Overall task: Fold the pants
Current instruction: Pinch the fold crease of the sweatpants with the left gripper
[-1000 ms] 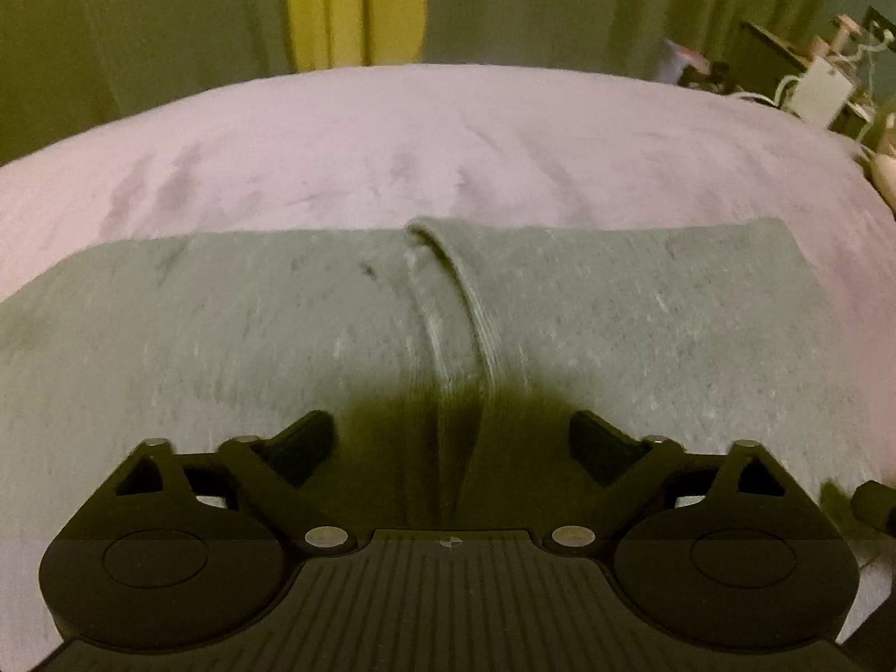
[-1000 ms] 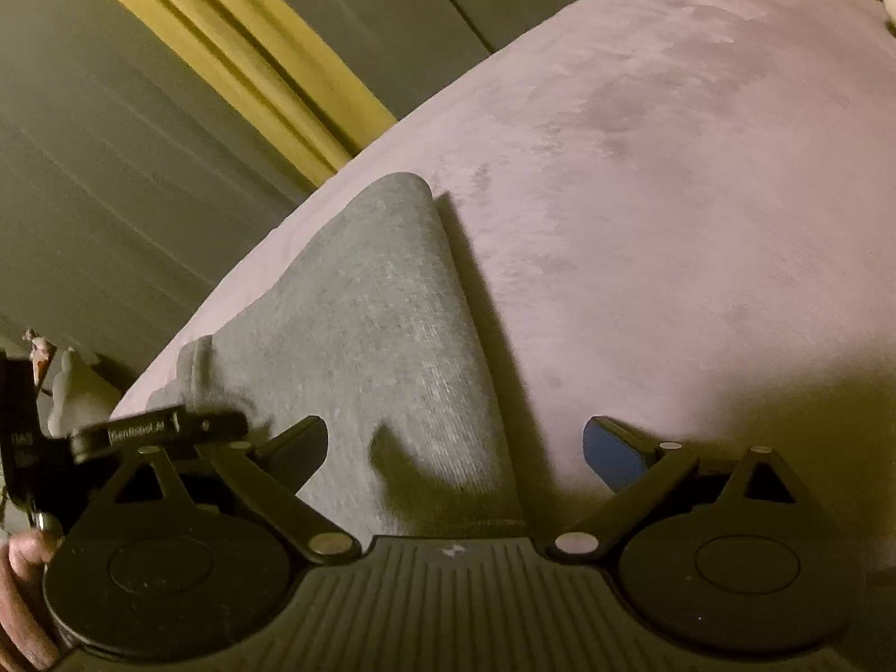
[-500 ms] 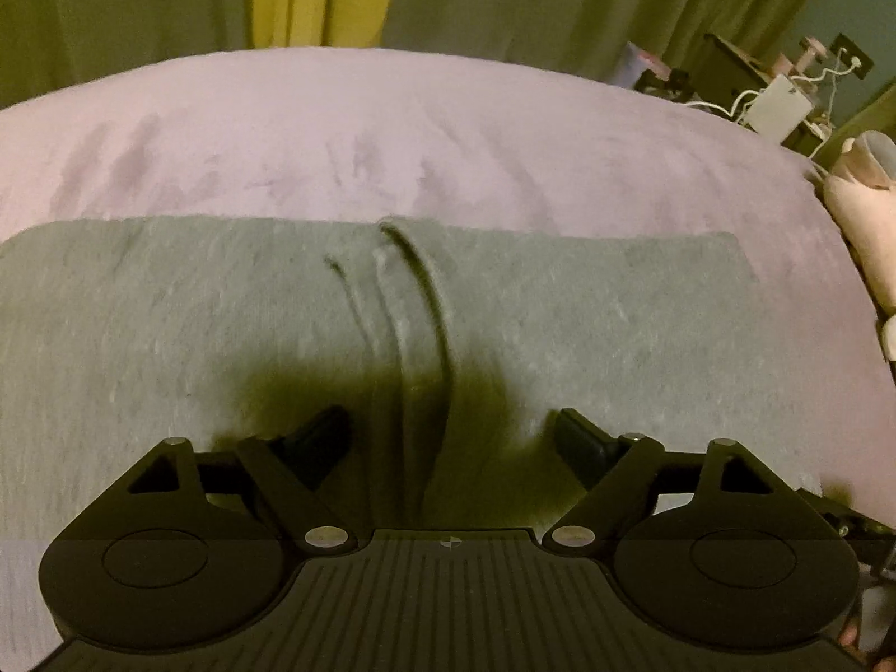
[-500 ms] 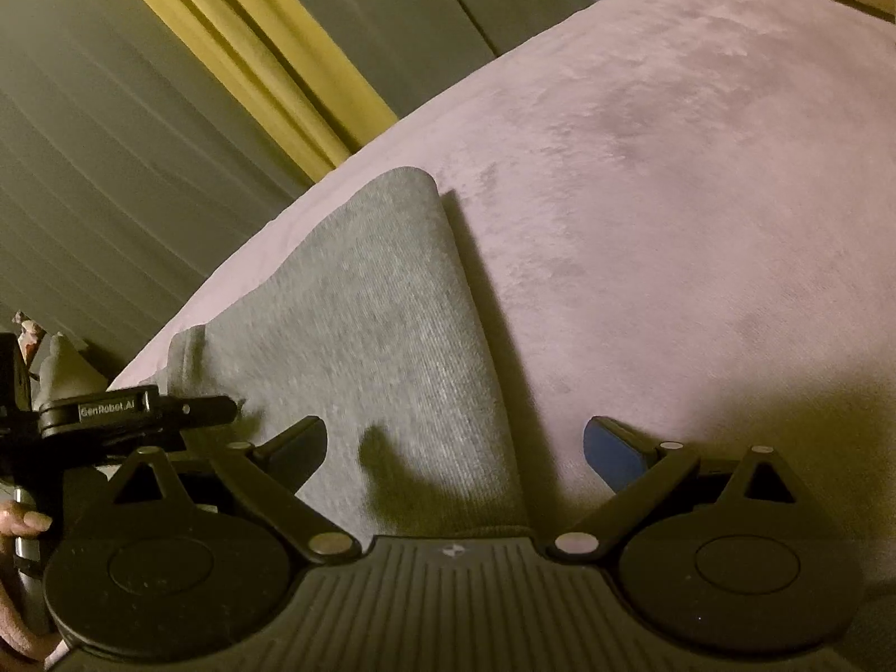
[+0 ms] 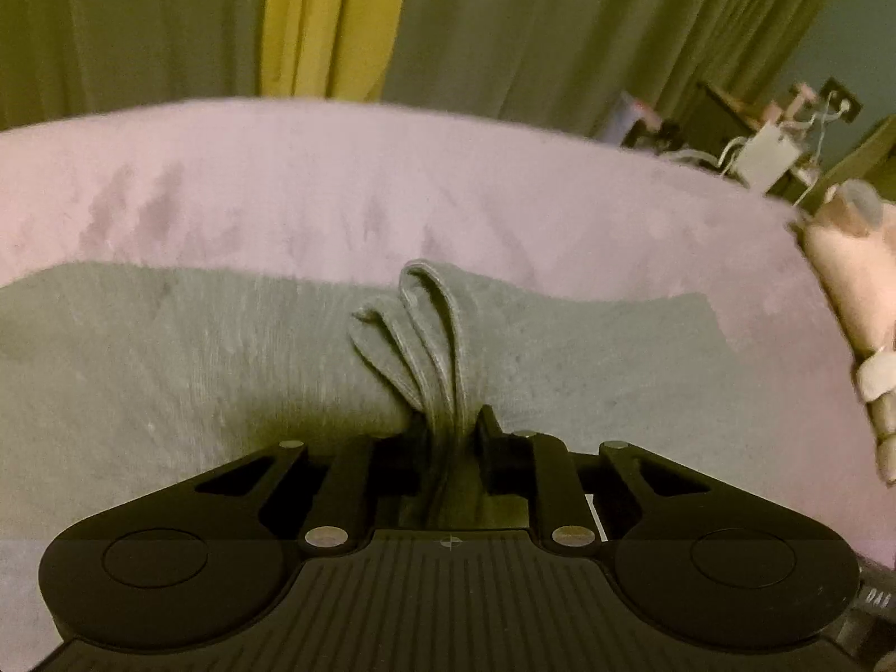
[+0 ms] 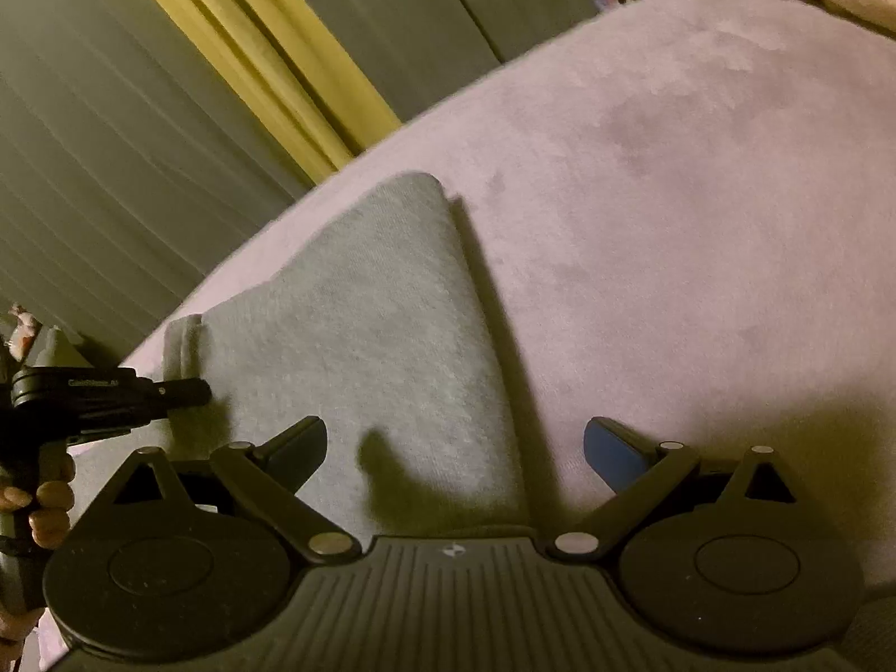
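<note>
Grey pants (image 5: 224, 364) lie flat across a pink bedspread (image 5: 392, 179). My left gripper (image 5: 448, 420) is closing its jaws on a bunched ridge of the fabric (image 5: 425, 325), which stands up pinched between the pads. The right wrist view shows the pants (image 6: 364, 336) narrowing to a rounded far corner, with the left gripper (image 6: 185, 392) clamped on the cloth at their left side. My right gripper (image 6: 453, 442) is open low over the pants' right edge. Its left finger hangs over grey cloth and its blue pad (image 6: 610, 453) over the bedspread.
Green curtains with a yellow strip (image 5: 330, 22) hang behind the bed. A cluttered stand with a white box and cables (image 5: 767, 157) is at the far right, and a pale pink object (image 5: 840, 291) lies at the bed's right edge. A hand (image 6: 50, 498) holds the left gripper's handle.
The left gripper's jaws went from wide open to shut, pinching the central crease into a raised bunch and lifting slightly. The right gripper stayed open and barely moved.
</note>
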Demonstrator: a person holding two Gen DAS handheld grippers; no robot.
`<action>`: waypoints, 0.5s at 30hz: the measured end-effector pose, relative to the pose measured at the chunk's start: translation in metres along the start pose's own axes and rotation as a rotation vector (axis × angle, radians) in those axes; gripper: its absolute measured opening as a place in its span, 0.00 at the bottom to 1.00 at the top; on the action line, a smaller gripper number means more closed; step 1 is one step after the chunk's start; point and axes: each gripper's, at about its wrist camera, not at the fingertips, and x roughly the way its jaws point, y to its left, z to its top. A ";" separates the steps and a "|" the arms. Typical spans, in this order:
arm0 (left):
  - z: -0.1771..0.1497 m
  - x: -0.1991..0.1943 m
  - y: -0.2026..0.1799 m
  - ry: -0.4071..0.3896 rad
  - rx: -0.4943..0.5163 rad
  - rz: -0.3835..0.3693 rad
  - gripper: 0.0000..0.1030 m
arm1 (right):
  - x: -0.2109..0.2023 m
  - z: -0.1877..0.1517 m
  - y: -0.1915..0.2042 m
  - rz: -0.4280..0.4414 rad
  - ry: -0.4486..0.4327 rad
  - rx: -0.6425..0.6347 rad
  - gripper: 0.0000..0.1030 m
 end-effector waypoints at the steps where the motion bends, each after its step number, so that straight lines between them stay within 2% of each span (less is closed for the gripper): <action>1: 0.001 -0.007 0.002 -0.009 -0.010 -0.014 0.18 | -0.004 -0.001 0.004 0.011 -0.021 -0.023 0.96; 4: 0.006 -0.017 0.010 -0.019 -0.016 -0.025 0.18 | -0.012 -0.005 0.019 0.042 -0.060 -0.108 0.96; 8: 0.012 -0.024 0.023 -0.038 -0.043 0.028 0.18 | -0.007 -0.011 0.030 0.095 -0.023 -0.145 0.96; 10: 0.014 -0.023 0.037 -0.018 -0.081 0.024 0.19 | -0.006 -0.013 0.034 0.094 -0.017 -0.170 0.96; 12: 0.011 -0.014 0.041 0.022 -0.057 0.070 0.21 | 0.001 -0.015 0.036 0.062 0.016 -0.199 0.96; 14: 0.003 -0.001 0.036 0.073 0.021 0.136 0.27 | 0.011 -0.014 0.033 0.023 0.066 -0.189 0.96; 15: -0.001 0.001 0.033 0.100 0.062 0.150 0.33 | 0.014 -0.014 0.031 0.017 0.084 -0.176 0.96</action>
